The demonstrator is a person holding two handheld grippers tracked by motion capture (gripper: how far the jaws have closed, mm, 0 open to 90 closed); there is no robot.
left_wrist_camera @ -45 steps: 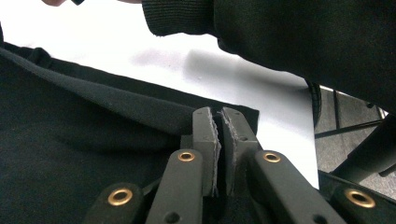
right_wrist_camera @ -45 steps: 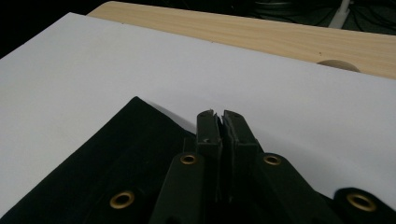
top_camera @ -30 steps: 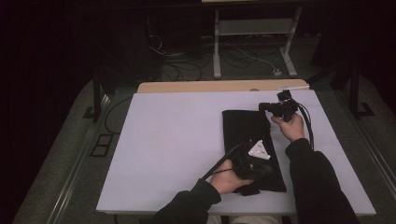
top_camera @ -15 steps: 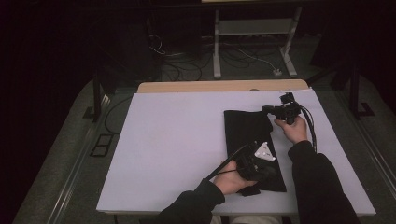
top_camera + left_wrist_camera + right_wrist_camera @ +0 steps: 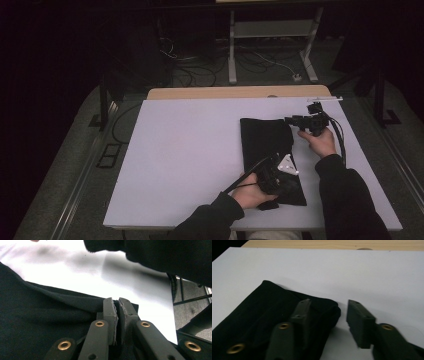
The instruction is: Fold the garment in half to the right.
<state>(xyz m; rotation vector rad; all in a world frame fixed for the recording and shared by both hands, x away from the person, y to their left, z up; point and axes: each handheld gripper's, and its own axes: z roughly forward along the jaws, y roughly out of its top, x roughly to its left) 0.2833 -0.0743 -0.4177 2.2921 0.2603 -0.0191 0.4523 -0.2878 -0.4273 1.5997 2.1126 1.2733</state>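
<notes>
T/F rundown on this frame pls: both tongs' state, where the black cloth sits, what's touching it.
1. The left tongs are shut on the black cloth. True.
2. The right tongs are clamped shut. False: their jaws stand wide apart, one over the cloth's far corner, the other over bare table.
3. The cloth lies on the right half of the white table. True.
4. The cloth is spread flat in a single layer. False: the right gripper view shows a thick folded edge with layers stacked.
5. The left tongs grip the cloth's far end. False: they hold the near end, closest to the person.
</notes>
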